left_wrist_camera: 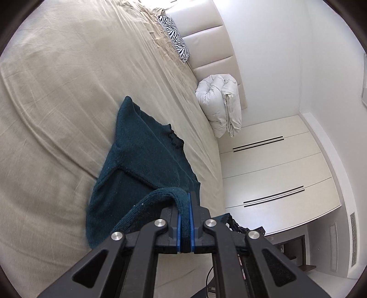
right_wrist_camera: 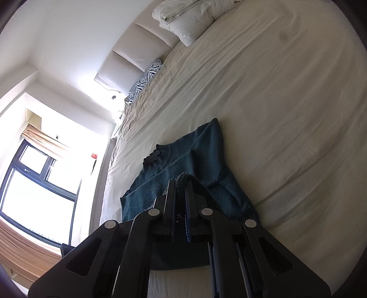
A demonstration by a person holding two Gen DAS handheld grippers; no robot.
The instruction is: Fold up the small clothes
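- Black linkage bars of the left gripper (left_wrist_camera: 185,197) fill the lower part of the left wrist view, and its blue pads (left_wrist_camera: 190,220) are pressed together on a knitted edge of the dark teal sweater (left_wrist_camera: 137,160), so this gripper is clenched on the cloth
- From the pinched edge a rolled band of the knit is seen going down toward 7 o'clock, and the rest of the sweater is spread toward 11 o'clock on the beige bedsheet (left_wrist_camera: 57,91)
- At 1 o'clock of the left view a folded white duvet (left_wrist_camera: 220,103) is laid against the padded headboard (left_wrist_camera: 206,41), and a zebra-pattern pillow (left_wrist_camera: 175,37) is placed at 12 o'clock, at the head of the bed
- White wardrobe doors (left_wrist_camera: 275,172) are seen at 3 o'clock
- In the right wrist view the right gripper (right_wrist_camera: 181,181) is closed on a grey-looking fold of the sweater (right_wrist_camera: 206,155), which is held between the narrow fingers
- The sweater body is lying on the bedsheet (right_wrist_camera: 286,103) just beyond the fingertips, toward 12 o'clock, with its small ruffled neck at 11 o'clock
- A window (right_wrist_camera: 34,183) is seen at 8 o'clock, the zebra pillow (right_wrist_camera: 146,76) at 11 o'clock and the duvet (right_wrist_camera: 190,13) at 12 o'clock
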